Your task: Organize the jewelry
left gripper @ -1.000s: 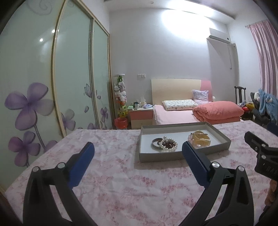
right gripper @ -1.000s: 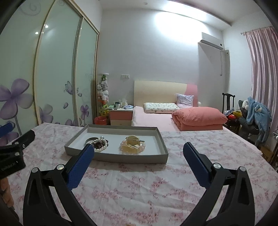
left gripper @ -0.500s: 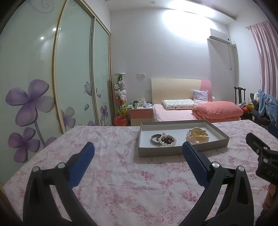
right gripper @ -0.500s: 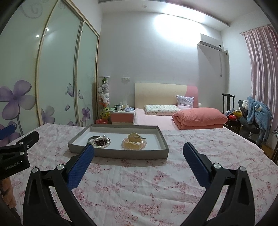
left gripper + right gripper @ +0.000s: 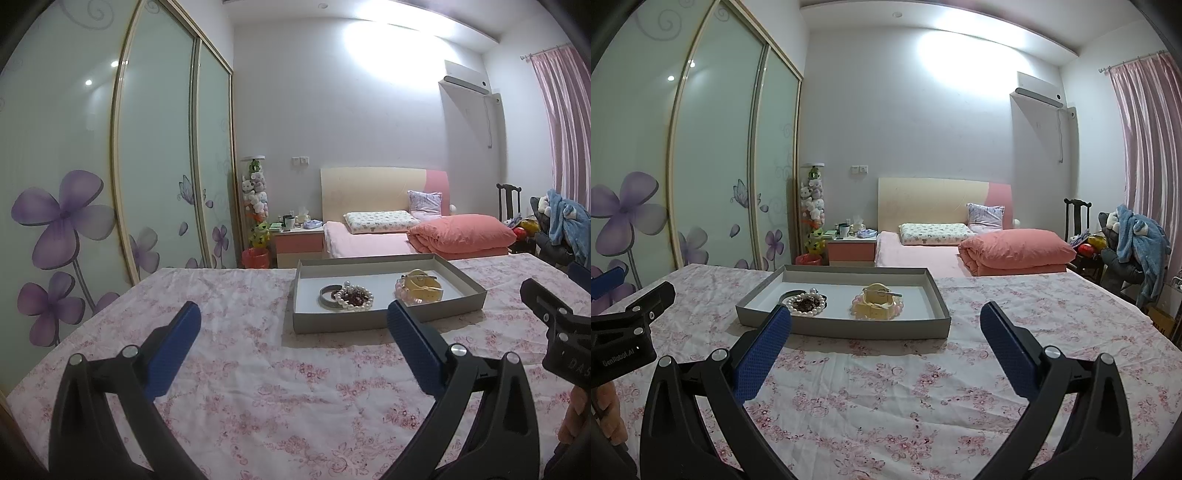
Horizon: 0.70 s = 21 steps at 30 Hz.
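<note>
Jewelry tray [image 5: 384, 317] looms nearer than before.

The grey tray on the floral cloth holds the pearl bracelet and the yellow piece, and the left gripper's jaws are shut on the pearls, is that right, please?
Not quite. The left gripper has its jaws open and empty, short of the grey tray, as the left wrist view shows. The pearl bracelet and the yellow piece do lie in the tray.

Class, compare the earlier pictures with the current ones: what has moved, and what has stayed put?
Both claws, left and right, have tilted slightly upward, so the grey tray sits lower in each view. Nothing was gripped or released. Both claws stay open, and the pearl bracelet, yellow bangle and the rest in the tray are unmoved.
</note>
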Each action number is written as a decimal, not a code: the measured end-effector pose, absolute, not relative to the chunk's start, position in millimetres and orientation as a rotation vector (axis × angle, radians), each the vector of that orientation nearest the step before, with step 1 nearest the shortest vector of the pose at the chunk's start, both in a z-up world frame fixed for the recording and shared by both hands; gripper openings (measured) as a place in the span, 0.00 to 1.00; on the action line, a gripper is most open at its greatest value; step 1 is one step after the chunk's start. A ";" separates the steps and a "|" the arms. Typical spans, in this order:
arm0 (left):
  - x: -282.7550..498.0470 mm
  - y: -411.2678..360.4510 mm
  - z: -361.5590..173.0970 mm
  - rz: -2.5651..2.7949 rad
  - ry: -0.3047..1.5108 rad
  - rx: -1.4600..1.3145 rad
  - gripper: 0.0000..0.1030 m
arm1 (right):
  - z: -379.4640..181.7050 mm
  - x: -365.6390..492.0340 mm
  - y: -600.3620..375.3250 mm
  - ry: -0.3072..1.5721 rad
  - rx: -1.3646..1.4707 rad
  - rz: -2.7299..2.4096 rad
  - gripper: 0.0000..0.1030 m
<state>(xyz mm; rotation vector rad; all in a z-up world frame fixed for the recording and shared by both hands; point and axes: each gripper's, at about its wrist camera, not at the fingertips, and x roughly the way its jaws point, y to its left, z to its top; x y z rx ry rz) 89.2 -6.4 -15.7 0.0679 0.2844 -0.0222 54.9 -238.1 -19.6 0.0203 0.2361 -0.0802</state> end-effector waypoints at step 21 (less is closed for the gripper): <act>92.6 -8.0 -18.6 -0.038 0.298 0.067 0.96 | -19.8 55.7 -238.0 0.240 0.024 -0.079 0.98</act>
